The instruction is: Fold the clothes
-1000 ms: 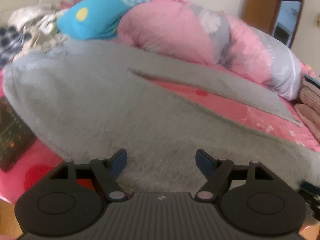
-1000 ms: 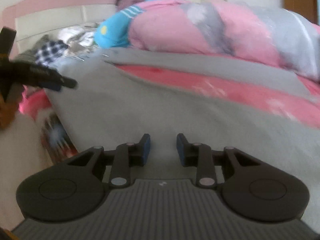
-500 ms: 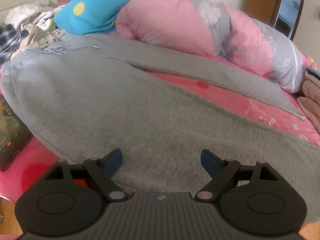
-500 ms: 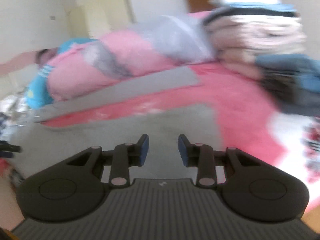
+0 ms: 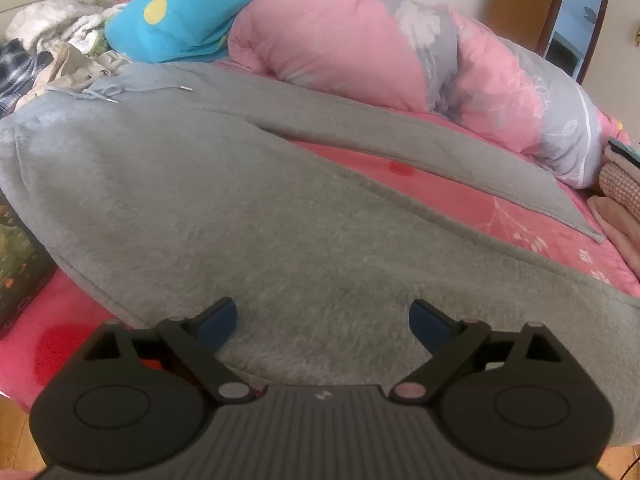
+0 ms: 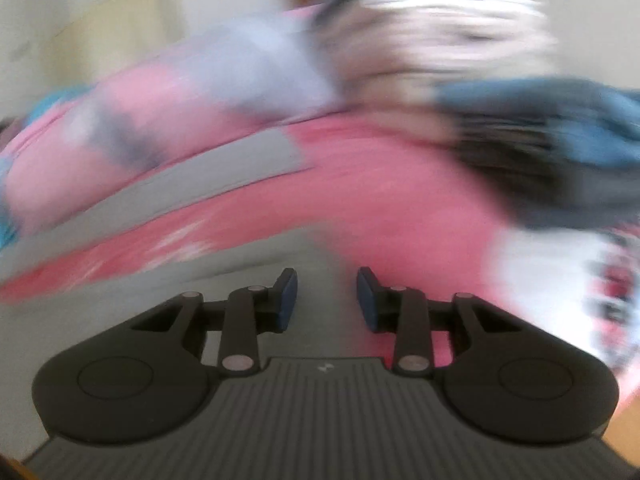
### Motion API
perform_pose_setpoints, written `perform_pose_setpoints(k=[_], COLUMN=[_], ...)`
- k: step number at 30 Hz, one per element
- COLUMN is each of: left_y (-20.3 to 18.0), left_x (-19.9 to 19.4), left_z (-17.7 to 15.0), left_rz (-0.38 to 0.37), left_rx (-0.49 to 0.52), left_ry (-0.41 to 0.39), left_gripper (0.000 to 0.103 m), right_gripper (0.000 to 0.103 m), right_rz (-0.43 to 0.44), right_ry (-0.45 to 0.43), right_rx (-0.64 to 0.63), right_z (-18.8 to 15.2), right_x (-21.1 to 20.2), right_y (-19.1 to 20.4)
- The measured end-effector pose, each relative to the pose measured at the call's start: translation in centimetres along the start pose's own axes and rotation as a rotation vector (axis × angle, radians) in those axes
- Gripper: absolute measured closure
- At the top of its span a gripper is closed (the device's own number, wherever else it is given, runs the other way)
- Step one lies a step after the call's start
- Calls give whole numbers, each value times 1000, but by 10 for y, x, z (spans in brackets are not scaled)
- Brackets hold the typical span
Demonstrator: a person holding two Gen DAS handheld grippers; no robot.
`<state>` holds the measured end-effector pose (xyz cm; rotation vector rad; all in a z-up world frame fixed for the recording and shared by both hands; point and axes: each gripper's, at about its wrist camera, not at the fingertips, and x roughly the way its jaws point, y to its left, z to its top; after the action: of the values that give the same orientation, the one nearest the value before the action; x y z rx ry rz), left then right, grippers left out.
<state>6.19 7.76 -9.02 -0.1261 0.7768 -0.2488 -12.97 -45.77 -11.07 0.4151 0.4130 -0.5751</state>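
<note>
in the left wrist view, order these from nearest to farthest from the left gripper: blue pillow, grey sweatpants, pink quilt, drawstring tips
1. grey sweatpants: spread right under the open left gripper, nothing between its fingers.
2. drawstring tips: on the waistband, upper left.
3. pink quilt: rolled up behind the sweatpants, centre to right.
4. blue pillow: top left, beside the quilt; these last two are nearly level, so that order is loose.

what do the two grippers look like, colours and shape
Both look alike: the left gripper and right gripper have a dark grey ribbed body, two round black discs at the sides, black linkage arms with silvery pivot pins, and blue pads on the fingertips. No hands or sleeves show.
</note>
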Motion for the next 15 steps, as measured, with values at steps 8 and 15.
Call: perform_pose_setpoints(k=[8, 15], left_y=[-3, 2], left_x=[0, -1], left_z=[-1, -2], left_rz=[17, 3], left_rx=[16, -13], left_ry=[4, -4], left_gripper=[7, 7], right_gripper=[43, 14], right_rz=[222, 600], right_ry=[-71, 77], right_rx=[-142, -417], right_z=[-5, -42], right_x=[-41, -34], right_y=[85, 214])
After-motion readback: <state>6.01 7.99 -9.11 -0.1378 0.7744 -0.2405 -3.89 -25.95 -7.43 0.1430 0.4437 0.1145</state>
